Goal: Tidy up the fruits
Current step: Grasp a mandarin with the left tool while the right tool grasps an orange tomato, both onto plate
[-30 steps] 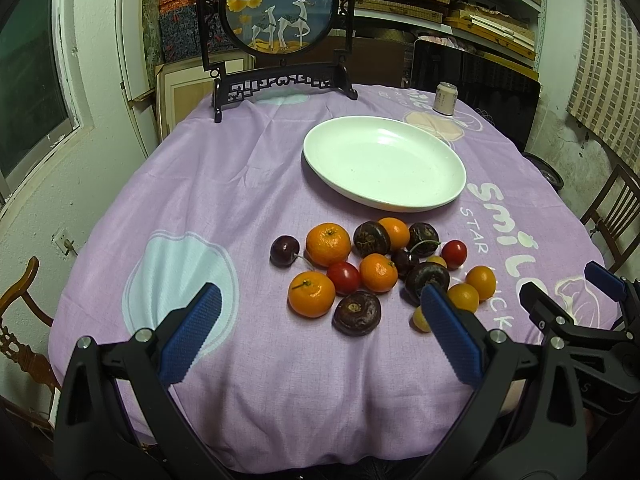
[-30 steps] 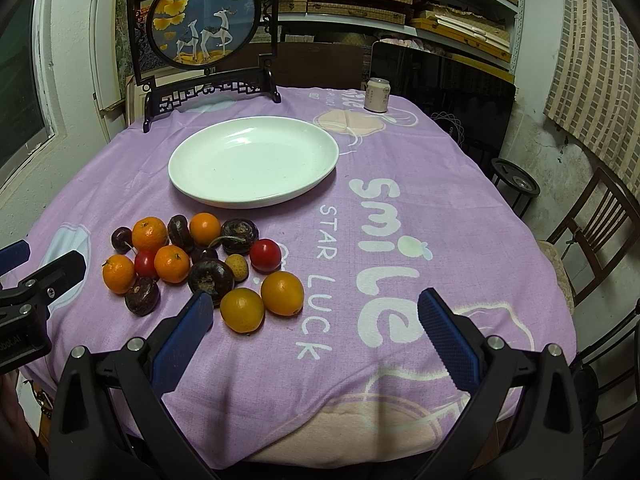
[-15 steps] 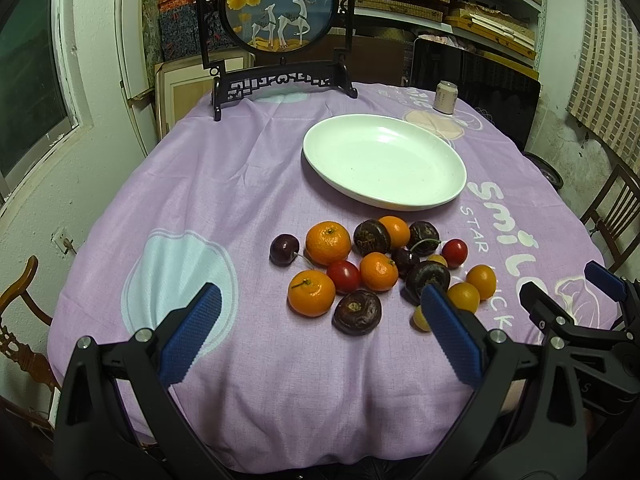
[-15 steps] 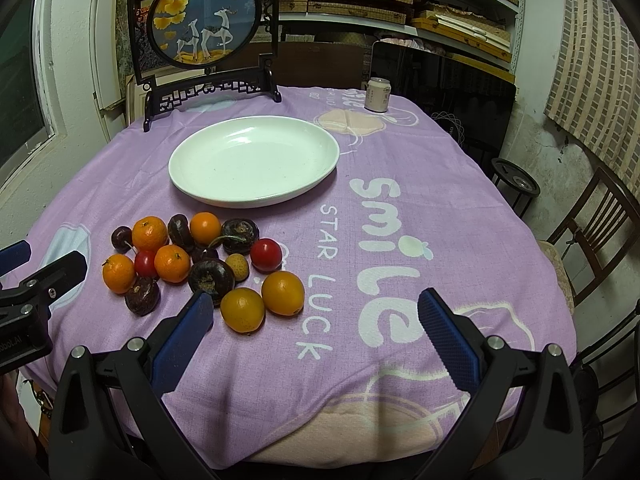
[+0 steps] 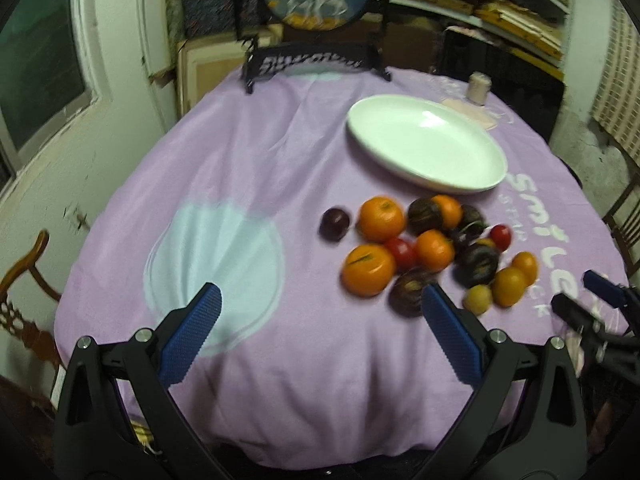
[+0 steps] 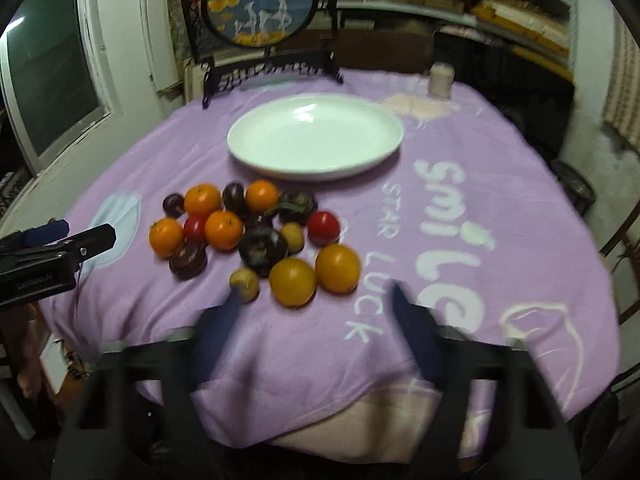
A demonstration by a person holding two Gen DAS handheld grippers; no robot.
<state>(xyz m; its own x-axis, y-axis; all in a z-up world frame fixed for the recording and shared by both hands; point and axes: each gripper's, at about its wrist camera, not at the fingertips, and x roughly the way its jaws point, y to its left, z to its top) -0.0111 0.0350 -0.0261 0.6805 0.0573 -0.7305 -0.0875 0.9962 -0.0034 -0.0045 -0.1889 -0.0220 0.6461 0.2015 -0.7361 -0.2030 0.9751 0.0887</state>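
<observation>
Both the left gripper (image 5: 320,330) and right gripper (image 6: 316,328) gape wide, empty. Best take an edge fruit: the yellow-orange round fruit (image 6: 293,282) (nearest), then carry it to the empty white plate (image 6: 256,160).

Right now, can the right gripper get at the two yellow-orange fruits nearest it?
Probably yes. The right gripper is open, and the two yellow-orange fruits lie just ahead at the pile's near edge, nothing between; a small yellowish fruit crowds its left finger.

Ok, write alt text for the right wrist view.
A cluster of loose fruit lies on a purple tablecloth before an empty white plate. The open right gripper, blurred, points toward the nearest yellow-orange fruits.
</observation>
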